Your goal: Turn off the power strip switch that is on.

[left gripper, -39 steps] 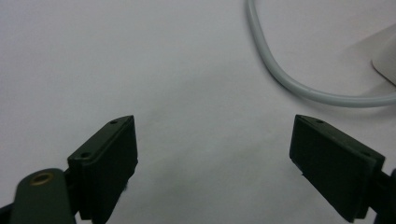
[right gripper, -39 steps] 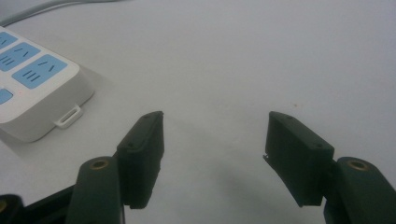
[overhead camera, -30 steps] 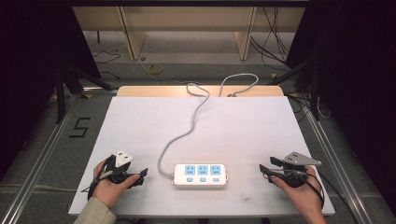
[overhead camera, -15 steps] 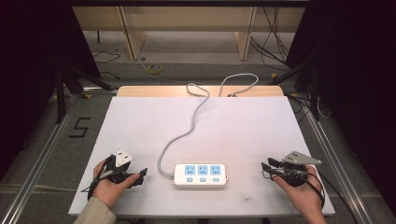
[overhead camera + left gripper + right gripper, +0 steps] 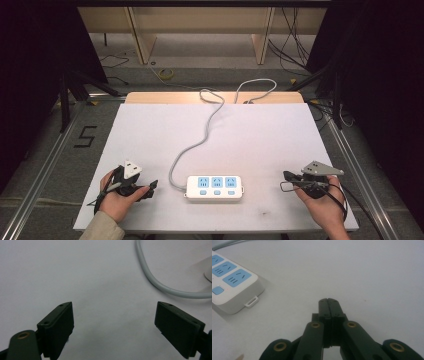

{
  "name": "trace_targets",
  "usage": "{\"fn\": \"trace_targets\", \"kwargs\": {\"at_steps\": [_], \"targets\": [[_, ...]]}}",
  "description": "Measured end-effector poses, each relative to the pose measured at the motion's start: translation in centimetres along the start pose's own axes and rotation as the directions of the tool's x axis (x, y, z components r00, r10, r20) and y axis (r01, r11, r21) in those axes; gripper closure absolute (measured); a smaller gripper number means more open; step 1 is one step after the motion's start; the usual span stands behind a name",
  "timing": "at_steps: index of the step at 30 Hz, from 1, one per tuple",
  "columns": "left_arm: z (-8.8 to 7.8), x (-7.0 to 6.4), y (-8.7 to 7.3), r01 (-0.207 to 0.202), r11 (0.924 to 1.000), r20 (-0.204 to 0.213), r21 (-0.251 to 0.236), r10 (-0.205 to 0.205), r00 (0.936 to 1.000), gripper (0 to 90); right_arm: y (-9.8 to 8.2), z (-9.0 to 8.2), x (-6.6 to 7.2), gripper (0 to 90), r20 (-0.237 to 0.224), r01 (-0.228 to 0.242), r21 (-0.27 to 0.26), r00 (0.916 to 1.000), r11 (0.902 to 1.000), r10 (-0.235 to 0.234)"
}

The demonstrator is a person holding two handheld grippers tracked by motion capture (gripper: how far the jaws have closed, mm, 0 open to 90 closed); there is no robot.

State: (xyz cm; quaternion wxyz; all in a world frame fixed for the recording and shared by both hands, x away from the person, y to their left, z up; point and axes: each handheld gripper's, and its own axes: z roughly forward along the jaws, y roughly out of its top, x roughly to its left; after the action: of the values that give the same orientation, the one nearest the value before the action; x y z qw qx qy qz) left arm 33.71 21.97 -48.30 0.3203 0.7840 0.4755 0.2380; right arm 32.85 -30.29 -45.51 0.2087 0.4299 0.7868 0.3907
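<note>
A white power strip (image 5: 215, 187) lies low in the middle of the frame on the bench (image 5: 260, 135), its grey cable (image 5: 197, 142) curling upward. The left tool (image 5: 150, 189), lower left, has its jaws spread wide over bare surface. The right tool (image 5: 286, 176), lower right, has just pressed its jaws together on nothing.

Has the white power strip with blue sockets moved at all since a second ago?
No. The white power strip with blue sockets lies at the same spot near the white table's front edge.
</note>
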Motion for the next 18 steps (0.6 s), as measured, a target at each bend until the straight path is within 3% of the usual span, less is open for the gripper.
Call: {"fn": "trace_targets", "kwargs": {"at_steps": [18], "targets": [[-0.04,0.06,0.05,-0.004,1.0000,-0.008,-0.001,0.004,1.0000,15.5,0.69,0.15,0.36,90.0,-0.023,-0.006,0.009,0.9997,0.9999,0.006]]}}
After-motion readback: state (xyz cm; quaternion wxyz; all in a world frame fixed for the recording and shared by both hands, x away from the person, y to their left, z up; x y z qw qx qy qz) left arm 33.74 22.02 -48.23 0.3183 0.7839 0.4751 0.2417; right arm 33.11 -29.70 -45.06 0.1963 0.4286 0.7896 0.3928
